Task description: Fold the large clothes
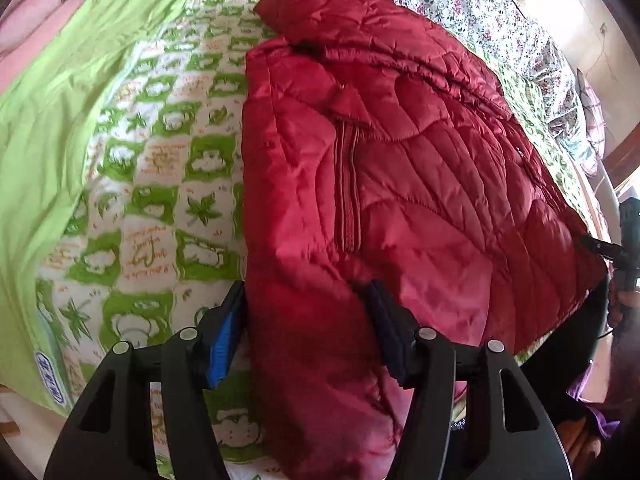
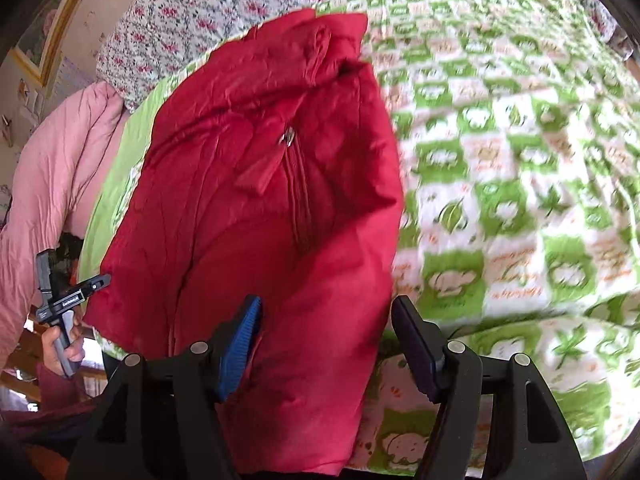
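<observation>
1. Left wrist view: the red puffy jacket [image 1: 392, 184] is lying on the green-and-white blanket [image 1: 160, 168], running long from near to far. Its near end is dropping out of sight. The left gripper [image 1: 308, 332] is standing wide apart with jacket cloth between its fingers.
2. Right wrist view: the right gripper [image 2: 328, 344] is also standing apart around the jacket's near edge. The blanket is looking blurry.

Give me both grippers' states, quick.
Left gripper: open, jaws straddling the red jacket hem, not clamped.
Right gripper: open, jaws around the jacket's edge.
</observation>
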Demonstrator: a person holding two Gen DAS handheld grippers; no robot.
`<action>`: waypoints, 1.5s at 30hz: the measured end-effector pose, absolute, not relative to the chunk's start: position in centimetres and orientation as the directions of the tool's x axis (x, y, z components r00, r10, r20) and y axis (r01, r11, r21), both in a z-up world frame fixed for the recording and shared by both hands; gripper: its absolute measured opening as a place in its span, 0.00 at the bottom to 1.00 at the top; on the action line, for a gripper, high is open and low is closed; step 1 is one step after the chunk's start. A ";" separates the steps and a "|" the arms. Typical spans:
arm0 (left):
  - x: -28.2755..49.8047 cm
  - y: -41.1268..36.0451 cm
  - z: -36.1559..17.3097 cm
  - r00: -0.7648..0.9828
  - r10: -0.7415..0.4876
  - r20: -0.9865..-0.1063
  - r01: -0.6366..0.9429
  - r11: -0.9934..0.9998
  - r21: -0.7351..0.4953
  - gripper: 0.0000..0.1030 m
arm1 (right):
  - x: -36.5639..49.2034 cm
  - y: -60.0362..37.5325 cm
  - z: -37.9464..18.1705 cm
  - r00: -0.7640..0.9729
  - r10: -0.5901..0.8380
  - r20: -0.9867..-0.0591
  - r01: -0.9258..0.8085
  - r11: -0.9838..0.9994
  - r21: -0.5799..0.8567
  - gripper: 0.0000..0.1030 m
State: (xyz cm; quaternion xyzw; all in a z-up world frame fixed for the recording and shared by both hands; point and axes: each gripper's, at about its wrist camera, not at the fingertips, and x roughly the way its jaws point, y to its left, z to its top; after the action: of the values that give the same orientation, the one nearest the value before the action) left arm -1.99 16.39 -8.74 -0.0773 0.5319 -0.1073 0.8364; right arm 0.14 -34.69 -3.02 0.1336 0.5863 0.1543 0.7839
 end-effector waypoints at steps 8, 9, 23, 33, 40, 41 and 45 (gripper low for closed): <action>-2.8 15.8 -8.8 0.394 -0.314 -0.864 0.161 0.949 -0.272 0.58 | -1.0 -34.2 -3.6 0.212 0.436 -0.875 -0.137 0.899 0.415 0.43; -2.9 15.5 -8.8 0.388 -0.320 -0.864 0.173 0.946 -0.273 0.56 | -1.1 -34.2 -3.6 0.214 0.440 -0.872 -0.142 0.897 0.418 0.40; -4.3 15.0 -7.0 0.452 -0.423 -0.785 0.222 0.906 -0.361 0.15 | -1.5 -34.9 -2.6 0.302 0.559 -0.772 -0.138 0.827 0.544 0.23; -4.1 15.1 -2.7 0.584 -0.468 -0.663 0.228 0.879 -0.420 0.14 | -0.8 -35.5 0.3 0.371 0.669 -0.643 -0.173 0.731 0.660 0.20; -2.0 16.2 0.1 0.667 -0.467 -0.580 0.202 0.863 -0.463 0.14 | 1.3 -35.5 2.6 0.435 0.695 -0.572 -0.208 0.696 0.688 0.18; -1.6 16.2 0.5 0.674 -0.468 -0.571 0.201 0.861 -0.468 0.14 | 1.8 -35.5 2.9 0.450 0.692 -0.564 -0.210 0.696 0.687 0.18; 0.5 16.1 2.1 0.710 -0.464 -0.530 0.207 0.857 -0.472 0.14 | 4.0 -35.5 4.1 0.497 0.690 -0.527 -0.211 0.685 0.697 0.18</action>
State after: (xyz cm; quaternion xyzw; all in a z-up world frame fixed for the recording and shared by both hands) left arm 0.54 16.11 2.11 -0.1930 0.3327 -0.1855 0.9042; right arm 3.98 -35.55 4.13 0.2854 0.4188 0.2757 0.8167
